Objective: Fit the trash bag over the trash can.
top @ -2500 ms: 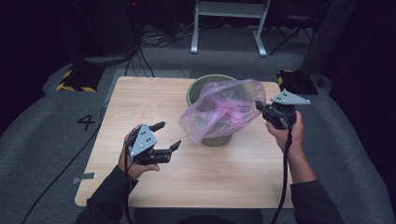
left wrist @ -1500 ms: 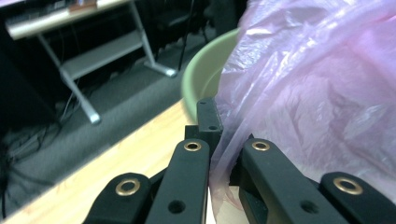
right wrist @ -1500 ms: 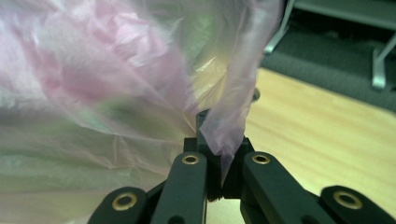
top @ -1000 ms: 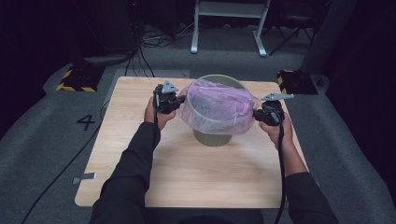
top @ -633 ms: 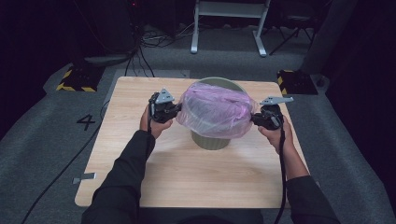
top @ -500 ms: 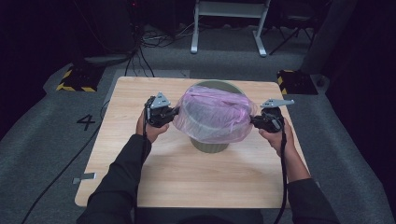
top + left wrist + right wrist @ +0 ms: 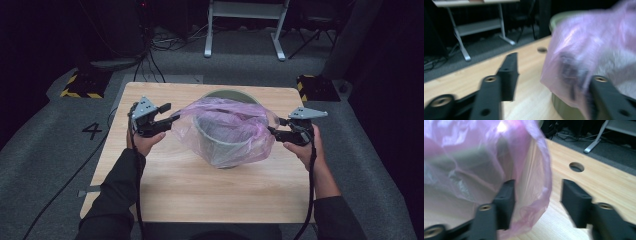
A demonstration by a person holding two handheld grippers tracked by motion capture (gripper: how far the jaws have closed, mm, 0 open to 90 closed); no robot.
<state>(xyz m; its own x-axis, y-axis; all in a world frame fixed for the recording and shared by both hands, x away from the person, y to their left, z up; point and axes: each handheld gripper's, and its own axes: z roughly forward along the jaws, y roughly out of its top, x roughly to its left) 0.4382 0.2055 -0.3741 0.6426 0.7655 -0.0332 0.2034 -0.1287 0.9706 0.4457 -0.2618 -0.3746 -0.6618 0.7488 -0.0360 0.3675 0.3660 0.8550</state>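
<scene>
Fingers [image 7: 506, 200] of both grippers have just been opening, released; the translucent pink plastic bag [image 7: 227, 131] drapes crumpled over the round grey-green bin [image 7: 225, 145].

Bag [image 7: 225, 127] translucent pink; bin [image 7: 227, 145] grey-green; table [image 7: 200, 190] pale wood grain; tongs black.

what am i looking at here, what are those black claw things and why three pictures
A person sits at a wooden table holding a hand-held gripper in each hand: the left gripper and the right gripper. The high view looks down from above; the other two come from cameras riding on each gripper, looking along its black jaws. On the table stands a grey-green bin with a pink plastic bag draped over it. Both grippers' jaws have just been opening and stand apart, the bag's edge loose between them, so nothing is gripped.
</scene>
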